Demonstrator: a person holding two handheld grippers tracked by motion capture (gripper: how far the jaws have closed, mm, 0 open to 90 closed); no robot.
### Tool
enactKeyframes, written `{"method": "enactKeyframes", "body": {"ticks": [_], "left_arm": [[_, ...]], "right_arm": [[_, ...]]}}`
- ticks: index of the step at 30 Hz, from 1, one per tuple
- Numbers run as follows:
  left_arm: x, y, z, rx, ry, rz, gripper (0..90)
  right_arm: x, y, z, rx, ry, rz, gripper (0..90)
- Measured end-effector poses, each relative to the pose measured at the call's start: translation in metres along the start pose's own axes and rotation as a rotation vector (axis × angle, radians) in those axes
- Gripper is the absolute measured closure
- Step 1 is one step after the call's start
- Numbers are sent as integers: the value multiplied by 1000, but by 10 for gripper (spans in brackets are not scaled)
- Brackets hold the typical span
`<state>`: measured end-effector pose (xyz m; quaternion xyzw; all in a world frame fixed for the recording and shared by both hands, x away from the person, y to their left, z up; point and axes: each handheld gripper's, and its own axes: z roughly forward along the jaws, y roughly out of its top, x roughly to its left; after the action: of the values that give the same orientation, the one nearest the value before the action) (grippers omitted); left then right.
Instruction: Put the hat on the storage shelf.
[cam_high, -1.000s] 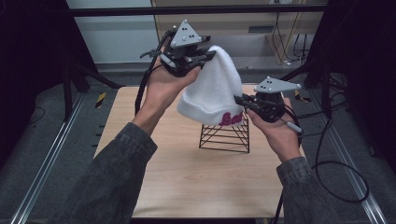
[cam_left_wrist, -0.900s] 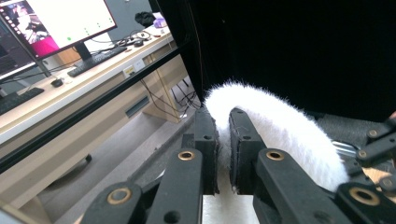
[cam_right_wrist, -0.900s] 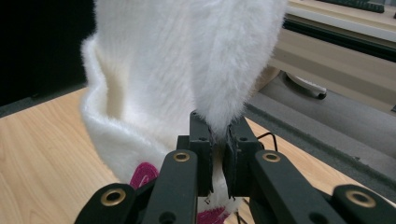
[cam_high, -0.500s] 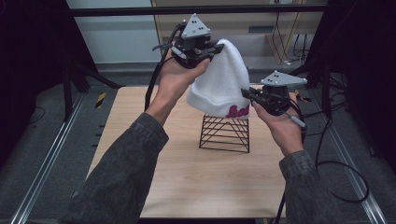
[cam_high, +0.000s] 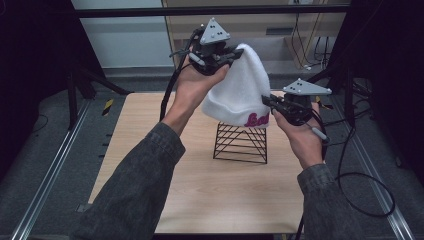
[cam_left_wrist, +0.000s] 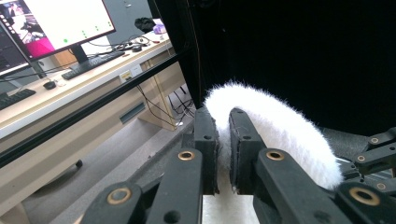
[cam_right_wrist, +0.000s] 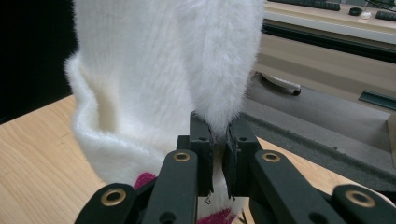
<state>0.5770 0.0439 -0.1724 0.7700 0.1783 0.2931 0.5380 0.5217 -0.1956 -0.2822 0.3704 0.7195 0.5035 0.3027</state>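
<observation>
A fluffy white knit hat (cam_high: 240, 90) with pink lettering hangs in the air above a black wire stand (cam_high: 241, 142) on the wooden table (cam_high: 200, 190). My left gripper (cam_high: 227, 57) is raised high and shut on the hat's crown (cam_left_wrist: 271, 126), with white fabric pinched between its jaws (cam_left_wrist: 223, 149). Lower and to the right, my right gripper (cam_high: 270, 102) is shut on a fold by the hat's brim (cam_right_wrist: 219, 128). The hat (cam_right_wrist: 154, 79) hangs between the two grips. Its pink lettering faces the camera in the high view.
The wire stand sits near the table's middle right. Black frame posts flank the table, and cables trail off to the right. A desk with a monitor (cam_left_wrist: 56, 23) and keyboards stands beyond, seen in the left gripper view.
Both hands have lifted the hat higher, and the left gripper has shifted right and up with the crown. The hat now hangs clear above the wire stand.
</observation>
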Motion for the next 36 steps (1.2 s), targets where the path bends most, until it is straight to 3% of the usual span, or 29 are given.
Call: {"method": "enactKeyframes", "body": {"ticks": [9,13,19,26,36], "left_arm": [[6,8,9,-17,5,-15,834],[6,12,10,-26,1,-9,834],[6,0,14,-10,3,-36,835],[9,-7,18,0,-5,-51,835],[-6,-8,3,-11,-6,-37,835]], "right_arm": [[-6,7,5,-12,-3,14,833],[-7,13,6,-13,-13,-4,833],[-7,9,13,32,-38,-31,833],[-13,2,16,21,-33,13,833],[-11,-1,-1,1,-26,20,833]]}}
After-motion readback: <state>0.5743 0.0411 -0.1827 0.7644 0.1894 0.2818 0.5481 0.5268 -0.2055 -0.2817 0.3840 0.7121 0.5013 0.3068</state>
